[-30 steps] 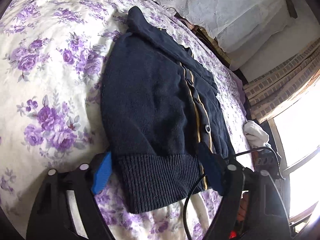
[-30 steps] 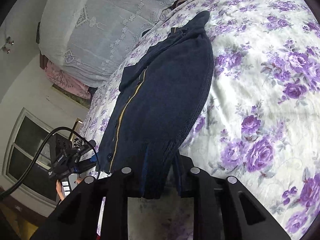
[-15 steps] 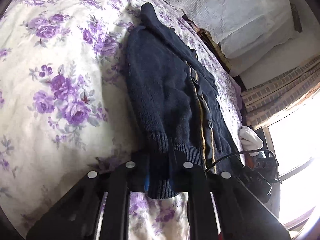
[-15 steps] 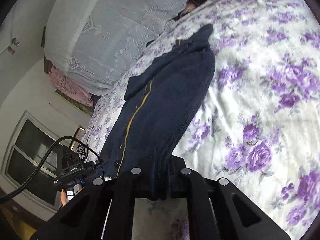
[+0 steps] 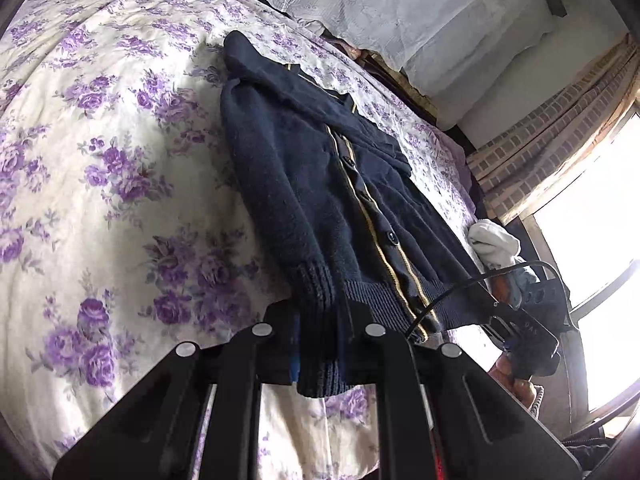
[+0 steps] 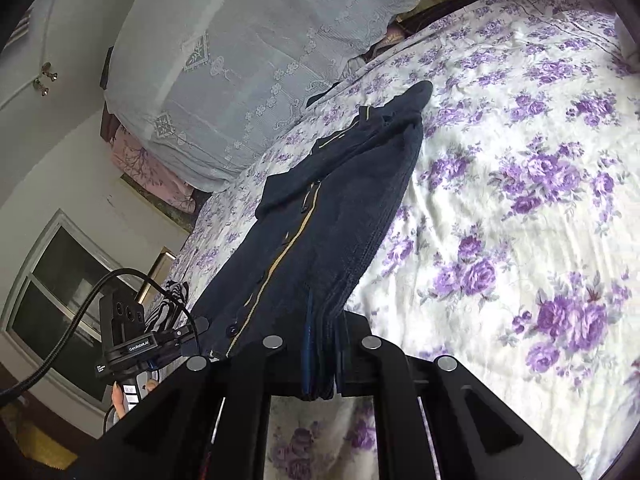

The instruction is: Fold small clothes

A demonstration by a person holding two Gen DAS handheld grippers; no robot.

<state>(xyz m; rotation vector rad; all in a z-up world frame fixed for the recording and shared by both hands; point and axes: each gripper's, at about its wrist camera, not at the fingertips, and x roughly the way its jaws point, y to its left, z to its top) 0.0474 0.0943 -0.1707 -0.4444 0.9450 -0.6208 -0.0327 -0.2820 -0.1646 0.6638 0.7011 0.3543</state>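
A small navy knit cardigan (image 5: 320, 184) with a gold-striped button placket lies lengthwise on the floral bed. My left gripper (image 5: 320, 344) is shut on one corner of its ribbed hem and holds it lifted. My right gripper (image 6: 320, 360) is shut on the other hem corner of the cardigan (image 6: 332, 216), which stretches up and away towards its collar. Each view shows the other gripper at its edge: the right gripper (image 5: 524, 332) and the left gripper (image 6: 132, 344).
The bed sheet (image 5: 100, 200) is white with purple roses. A lace-covered pile of bedding (image 6: 248, 52) stands at the head of the bed. A white sock (image 5: 494, 240) and a striped garment (image 6: 170, 300) lie near the bed edge. Windows lie beyond the edge.
My left gripper has closed on the hem corner, which it only straddled a second ago. Both grippers have lifted the hem, so the lower cardigan hangs taut off the bed.
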